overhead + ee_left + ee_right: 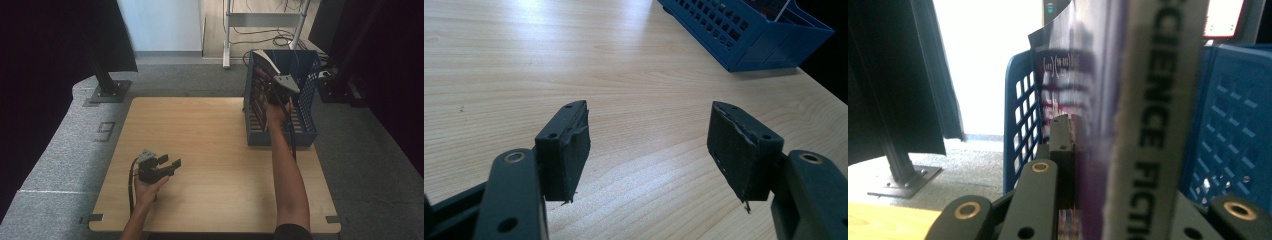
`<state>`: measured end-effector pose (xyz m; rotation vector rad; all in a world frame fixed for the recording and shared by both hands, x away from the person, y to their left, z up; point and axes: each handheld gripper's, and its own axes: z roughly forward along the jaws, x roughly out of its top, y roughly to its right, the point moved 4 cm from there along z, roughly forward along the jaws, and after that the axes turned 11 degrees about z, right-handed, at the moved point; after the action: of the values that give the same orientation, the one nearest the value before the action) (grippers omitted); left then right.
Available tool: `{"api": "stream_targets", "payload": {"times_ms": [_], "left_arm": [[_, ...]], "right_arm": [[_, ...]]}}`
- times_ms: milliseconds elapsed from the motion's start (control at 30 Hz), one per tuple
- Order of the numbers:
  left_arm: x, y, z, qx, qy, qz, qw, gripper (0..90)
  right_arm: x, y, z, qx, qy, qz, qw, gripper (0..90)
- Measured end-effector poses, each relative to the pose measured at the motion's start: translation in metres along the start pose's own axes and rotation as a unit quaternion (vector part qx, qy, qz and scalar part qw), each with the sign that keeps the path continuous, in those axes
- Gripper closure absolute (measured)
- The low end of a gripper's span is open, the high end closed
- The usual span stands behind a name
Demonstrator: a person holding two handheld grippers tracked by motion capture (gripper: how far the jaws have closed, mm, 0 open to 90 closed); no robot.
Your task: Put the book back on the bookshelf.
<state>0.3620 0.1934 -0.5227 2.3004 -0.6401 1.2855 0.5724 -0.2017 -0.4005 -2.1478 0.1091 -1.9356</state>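
- Book (pixel 1143 125): upright, spine w/ "SCIENCE FICTION" lettering, dark purple cover w/ white print, top edge curling; pinched by the spine, inside crate.
- Crate (pixel 306 75): blue plastic, lattice walls, open top; at approx 2 o'clock on table, far right corner.

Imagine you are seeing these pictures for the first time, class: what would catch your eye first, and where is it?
The blue basket at the table's far right corner stands out first. Inside it, the right gripper is shut on a book, its spine reading "Science Fiction" in the right gripper view. Near the front left edge, the left gripper hangs open over bare wood.
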Motion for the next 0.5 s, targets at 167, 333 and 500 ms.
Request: {"api": "stream_targets", "payload": {"times_ms": [167,333,500], "left_arm": [[0.000,0.001,0.000,-0.001,0.001,0.001,1.0000,33.6],[0.000,0.002,0.000,-0.002,0.002,0.002,1.0000,33.6],[0.001,0.004,0.000,-0.005,0.003,0.004,1.0000,33.7]], "right_arm": [[-0.008,0.001,0.000,0.000,-0.008,0.000,1.0000,81.1],[-0.014,0.001,-0.001,0.002,-0.016,-0.005,0.9999,80.7],[-0.018,0.002,-0.010,0.003,-0.021,-0.001,0.9998,79.4]]}}
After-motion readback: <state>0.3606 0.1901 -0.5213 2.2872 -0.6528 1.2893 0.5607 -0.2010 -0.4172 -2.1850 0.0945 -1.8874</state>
